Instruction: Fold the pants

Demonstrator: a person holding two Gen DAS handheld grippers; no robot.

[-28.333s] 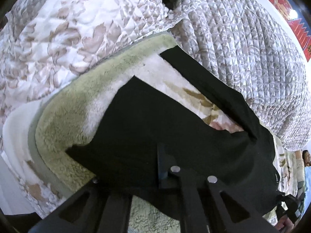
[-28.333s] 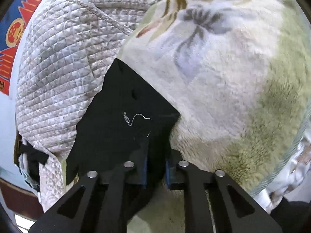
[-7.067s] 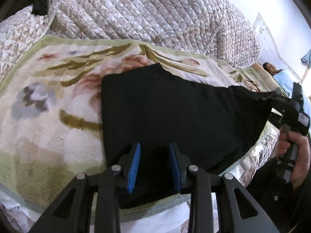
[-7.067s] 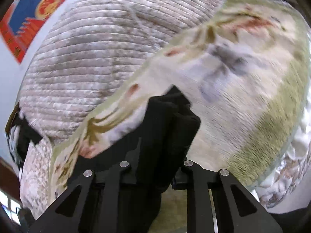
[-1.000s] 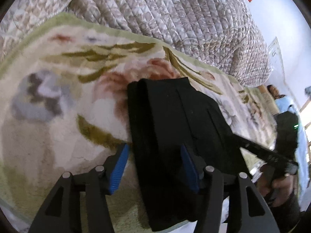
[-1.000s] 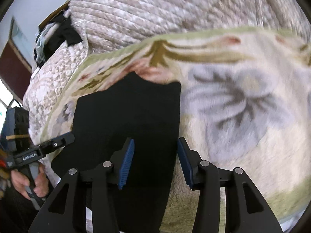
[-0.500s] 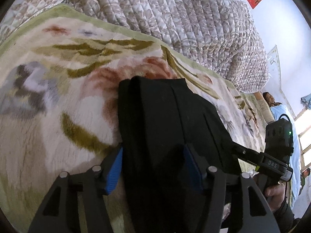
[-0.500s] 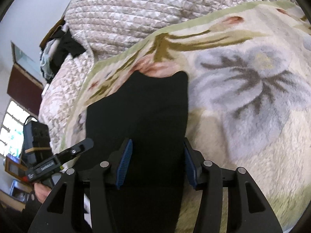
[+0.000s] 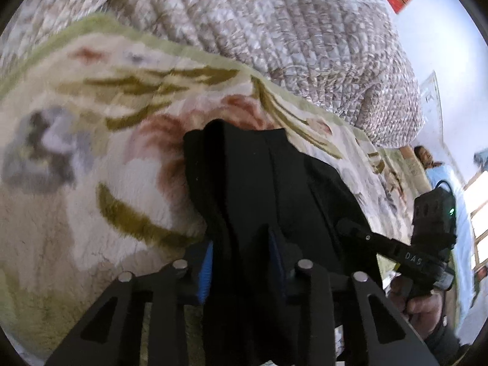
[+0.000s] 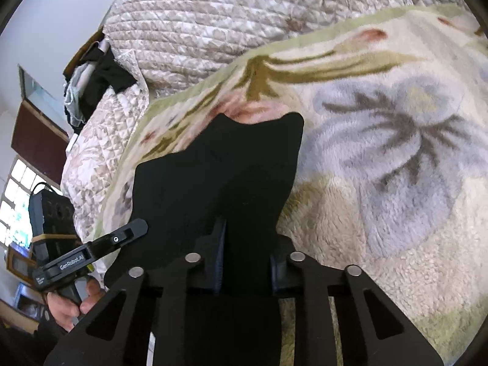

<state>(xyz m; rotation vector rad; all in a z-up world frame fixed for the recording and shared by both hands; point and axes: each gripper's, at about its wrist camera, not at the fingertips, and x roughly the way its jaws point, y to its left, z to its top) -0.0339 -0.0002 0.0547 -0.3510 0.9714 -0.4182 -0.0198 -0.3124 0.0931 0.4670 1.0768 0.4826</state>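
Note:
The black pants point(image 9: 259, 183) lie folded into a thick bundle on a floral fleece blanket point(image 9: 76, 183). My left gripper point(image 9: 241, 259) is shut on the near left edge of the bundle, with cloth bunched between its blue pads. My right gripper point(image 10: 247, 256) is shut on the near right edge of the pants point(image 10: 219, 177), and the cloth hides most of both pads. Each gripper shows in the other's view: the right one point(image 9: 396, 250) at the right, the left one point(image 10: 91, 253) at the lower left.
A quilted beige comforter point(image 9: 274, 24) is heaped behind the blanket point(image 10: 396, 152). Dark clothes point(image 10: 100, 82) hang at the far left of the right wrist view. A person in blue point(image 9: 433, 167) lies at the far right. The bed's near edge is just below the grippers.
Both grippers have gone from open around the folded pants to shut on its near edge. The cloth now bunches up between the pads and the near edge has lifted slightly.

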